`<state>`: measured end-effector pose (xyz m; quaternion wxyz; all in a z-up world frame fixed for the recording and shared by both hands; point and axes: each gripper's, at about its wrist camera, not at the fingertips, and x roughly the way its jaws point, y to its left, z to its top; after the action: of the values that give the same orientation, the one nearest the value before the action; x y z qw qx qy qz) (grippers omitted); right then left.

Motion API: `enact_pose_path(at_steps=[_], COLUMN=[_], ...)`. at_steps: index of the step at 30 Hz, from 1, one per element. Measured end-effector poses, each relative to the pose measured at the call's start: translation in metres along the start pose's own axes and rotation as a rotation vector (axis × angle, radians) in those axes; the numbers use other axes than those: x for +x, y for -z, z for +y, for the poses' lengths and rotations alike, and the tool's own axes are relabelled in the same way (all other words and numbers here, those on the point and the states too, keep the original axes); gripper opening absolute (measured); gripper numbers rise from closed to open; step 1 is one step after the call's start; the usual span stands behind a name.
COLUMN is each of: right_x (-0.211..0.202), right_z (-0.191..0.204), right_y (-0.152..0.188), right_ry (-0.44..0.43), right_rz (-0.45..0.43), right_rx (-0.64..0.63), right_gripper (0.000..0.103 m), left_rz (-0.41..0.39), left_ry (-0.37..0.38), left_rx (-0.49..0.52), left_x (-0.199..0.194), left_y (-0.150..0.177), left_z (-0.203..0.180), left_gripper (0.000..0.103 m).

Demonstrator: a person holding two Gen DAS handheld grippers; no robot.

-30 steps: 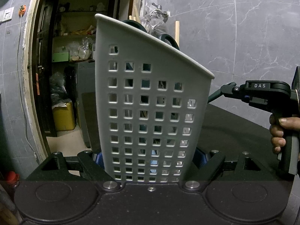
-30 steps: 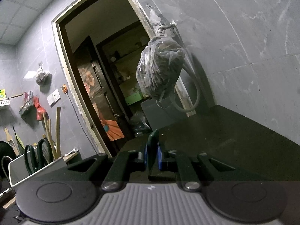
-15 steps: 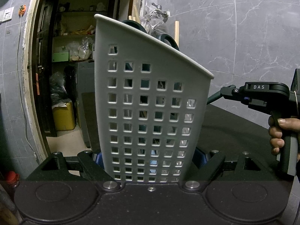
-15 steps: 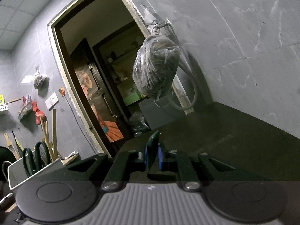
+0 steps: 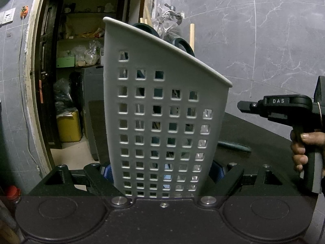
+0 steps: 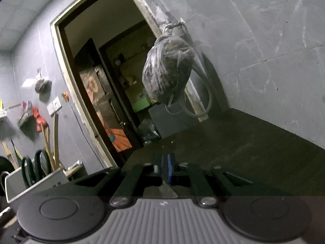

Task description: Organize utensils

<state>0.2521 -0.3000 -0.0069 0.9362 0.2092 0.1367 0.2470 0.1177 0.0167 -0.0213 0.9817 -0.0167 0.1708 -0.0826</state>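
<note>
Tongs first: my left tongs are clamped on the white perforated basket, held upright with scissors handles and wooden sticks poking above its rim, while my right tongs have just pinched fully together with nothing between them. From the left camera I see a dark green utensil lying flat on the black counter, just right of the basket and below the right tool, its long axis running roughly left to right. I judge the right hand is nearer, so it should reopen, drop and take the piece across its width.
</note>
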Motion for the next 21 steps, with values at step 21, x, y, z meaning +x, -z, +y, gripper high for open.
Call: enact_pose_path(at_steps=[21], right_x=[0.031], right_z=[0.045], right_y=[0.032], right_ry=[0.175], right_rz=[0.462], right_rx=[-0.402], right_gripper=[0.024], left_rz=[0.003], left_ry=[0.0], left_rx=[-0.008], left_x=[0.001], left_y=[-0.003], left_z=[0.003], left_gripper=[0.087])
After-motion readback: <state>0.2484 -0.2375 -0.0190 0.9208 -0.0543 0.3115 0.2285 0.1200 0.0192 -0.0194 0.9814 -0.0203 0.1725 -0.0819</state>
